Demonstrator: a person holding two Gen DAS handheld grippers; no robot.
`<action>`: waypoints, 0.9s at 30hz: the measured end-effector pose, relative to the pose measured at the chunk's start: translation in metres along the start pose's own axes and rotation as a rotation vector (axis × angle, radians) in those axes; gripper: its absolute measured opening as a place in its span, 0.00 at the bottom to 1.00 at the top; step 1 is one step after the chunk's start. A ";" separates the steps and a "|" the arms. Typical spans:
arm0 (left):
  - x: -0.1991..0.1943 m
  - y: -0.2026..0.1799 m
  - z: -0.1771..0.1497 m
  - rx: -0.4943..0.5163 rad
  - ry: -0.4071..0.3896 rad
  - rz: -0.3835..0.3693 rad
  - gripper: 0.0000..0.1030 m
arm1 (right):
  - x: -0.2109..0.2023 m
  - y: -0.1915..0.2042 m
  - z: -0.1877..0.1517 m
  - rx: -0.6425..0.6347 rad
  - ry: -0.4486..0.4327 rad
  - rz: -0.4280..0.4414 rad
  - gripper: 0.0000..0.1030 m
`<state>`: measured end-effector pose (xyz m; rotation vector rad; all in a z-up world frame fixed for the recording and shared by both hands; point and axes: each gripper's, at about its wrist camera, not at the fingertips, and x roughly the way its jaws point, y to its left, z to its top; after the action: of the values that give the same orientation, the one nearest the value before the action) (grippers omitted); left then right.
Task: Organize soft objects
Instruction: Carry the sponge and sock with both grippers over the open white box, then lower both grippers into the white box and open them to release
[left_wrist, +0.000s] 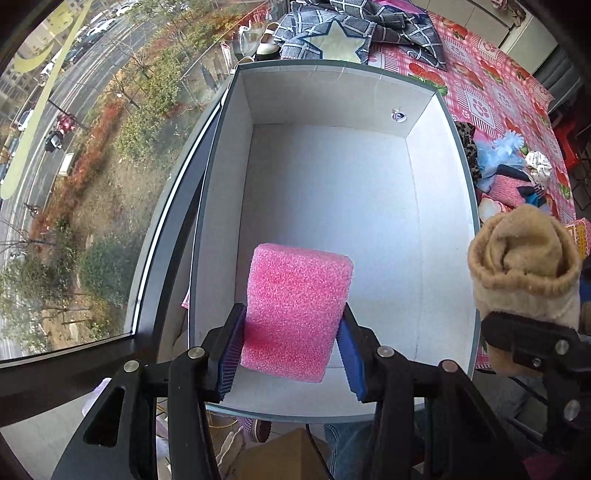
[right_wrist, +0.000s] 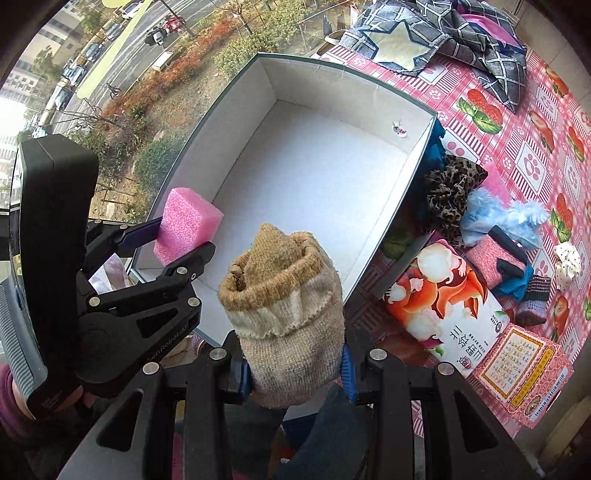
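Note:
My left gripper (left_wrist: 291, 350) is shut on a pink sponge (left_wrist: 297, 314) and holds it above the near end of the white box (left_wrist: 332, 99). The box interior holds nothing visible. My right gripper (right_wrist: 295, 365) is shut on a rolled tan sock (right_wrist: 284, 299) and holds it over the box's near right rim (right_wrist: 384, 236). The left gripper with the sponge (right_wrist: 186, 225) shows at the left of the right wrist view. The sock (left_wrist: 524, 266) shows at the right of the left wrist view.
The box stands on a pink patterned tablecloth (right_wrist: 535, 122) beside a window (left_wrist: 74, 147). To its right lie a leopard-print cloth (right_wrist: 450, 188), a blue fluffy item (right_wrist: 491, 214), tissue packs (right_wrist: 443, 299) and small socks. A checked denim garment (right_wrist: 443, 33) lies at the far end.

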<state>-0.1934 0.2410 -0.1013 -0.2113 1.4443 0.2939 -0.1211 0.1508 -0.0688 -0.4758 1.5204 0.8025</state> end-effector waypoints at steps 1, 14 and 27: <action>0.000 0.000 -0.001 0.000 0.003 -0.001 0.50 | 0.001 0.001 0.000 -0.003 0.003 0.001 0.37; 0.003 0.003 -0.001 0.002 0.017 -0.008 0.50 | 0.004 0.003 0.003 -0.001 0.011 0.009 0.37; 0.008 -0.002 0.003 -0.007 0.030 -0.014 0.50 | 0.006 0.004 0.006 -0.001 0.011 0.018 0.37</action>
<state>-0.1888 0.2410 -0.1086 -0.2326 1.4712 0.2849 -0.1211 0.1587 -0.0734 -0.4683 1.5365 0.8162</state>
